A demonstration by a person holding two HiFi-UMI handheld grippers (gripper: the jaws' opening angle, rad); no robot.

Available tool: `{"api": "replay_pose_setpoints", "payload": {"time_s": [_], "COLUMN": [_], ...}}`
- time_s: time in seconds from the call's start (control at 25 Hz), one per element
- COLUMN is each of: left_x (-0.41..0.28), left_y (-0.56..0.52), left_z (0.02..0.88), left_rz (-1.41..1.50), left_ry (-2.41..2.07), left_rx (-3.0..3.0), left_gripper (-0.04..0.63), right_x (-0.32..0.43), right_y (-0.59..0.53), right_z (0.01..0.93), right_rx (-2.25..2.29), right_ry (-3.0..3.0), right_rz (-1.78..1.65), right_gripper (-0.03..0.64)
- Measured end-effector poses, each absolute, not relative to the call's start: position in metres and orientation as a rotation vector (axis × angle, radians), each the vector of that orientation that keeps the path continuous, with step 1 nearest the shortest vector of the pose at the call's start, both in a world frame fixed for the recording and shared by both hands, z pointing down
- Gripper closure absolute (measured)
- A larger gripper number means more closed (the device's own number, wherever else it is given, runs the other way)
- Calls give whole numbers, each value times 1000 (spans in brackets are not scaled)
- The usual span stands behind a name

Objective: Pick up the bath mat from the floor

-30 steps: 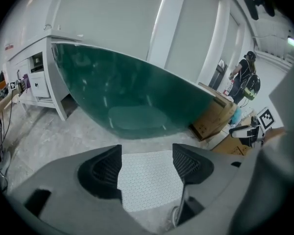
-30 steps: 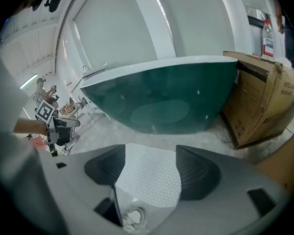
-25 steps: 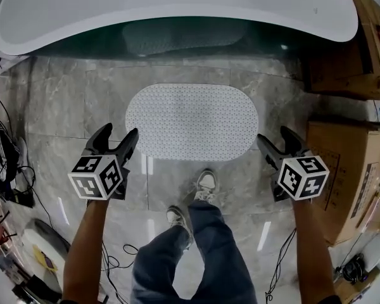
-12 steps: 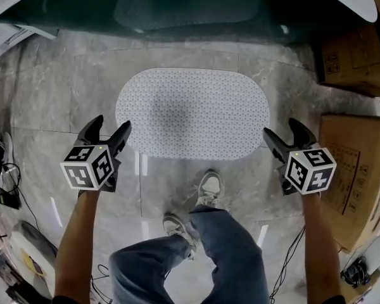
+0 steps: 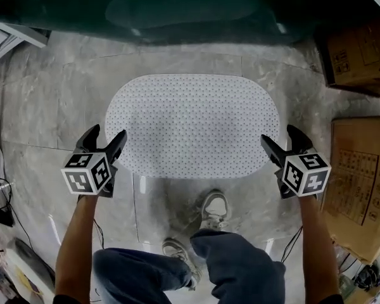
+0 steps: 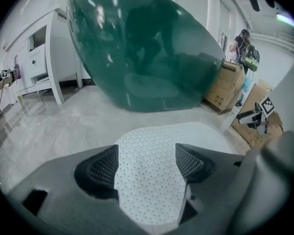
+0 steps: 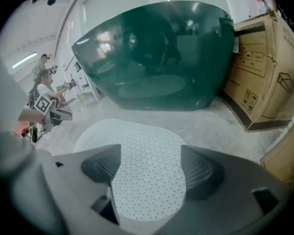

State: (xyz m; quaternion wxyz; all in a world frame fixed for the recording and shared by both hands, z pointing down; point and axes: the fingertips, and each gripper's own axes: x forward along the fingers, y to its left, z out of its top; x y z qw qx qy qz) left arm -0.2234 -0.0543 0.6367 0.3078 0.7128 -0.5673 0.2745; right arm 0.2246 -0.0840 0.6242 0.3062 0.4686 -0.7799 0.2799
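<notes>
bath mat (image 5: 191, 125): white, oval with straight long sides and rounded ends, surface covered in a regular grid of small dark dots. Lies fully flat, no folds or lifted edges visible. Long axis runs parallel to the dark green tub (image 5: 177, 8), near its base, strip of bare floor between them

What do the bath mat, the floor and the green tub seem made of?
Bath mat: probably rubber or soft plastic, matte white, with a regular grid of small dark dots, holes or studs.
Floor: polished stone or stone-look tile; grey veining, grout lines, reflected light streaks.
Tub: glossy dark green, perhaps acrylic or glass; bright highlights.
</notes>
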Motion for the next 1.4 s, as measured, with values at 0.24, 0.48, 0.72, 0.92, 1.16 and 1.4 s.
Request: {"api": "replay_pose_setpoints", "payload": {"time_s": [0.24,0.48,0.72,0.92,1.16,1.4], "left_x": [-235,-254,-271,-270,-288,-289], "left_y": [-75,-75,-75,-67,-67,-68], "left_z": [684,727,753,779,802,806], "left_rz": [706,719,731,812,787,806], "left_ry": [-1518,-1453,-1420,-1379,-1428,-1431], "left_rx": [1910,1870,1831,1821,1728,1710], "left_gripper": [213,199,196,175,136,129], "right_x": [234,240,248,267,287,294], "right_y": [-96,-97,-92,-95,-101,-104], "right_z": [669,712,749,771,791,814], "right_rx": [1284,1338,1386,1374,1344,1349], "right_ry": [-2058,-2018,-1962,-1901,-1833,-1721], "right_rz": [731,802,927,935,916,935], "right_gripper": [226,213,184,163,131,106]}}
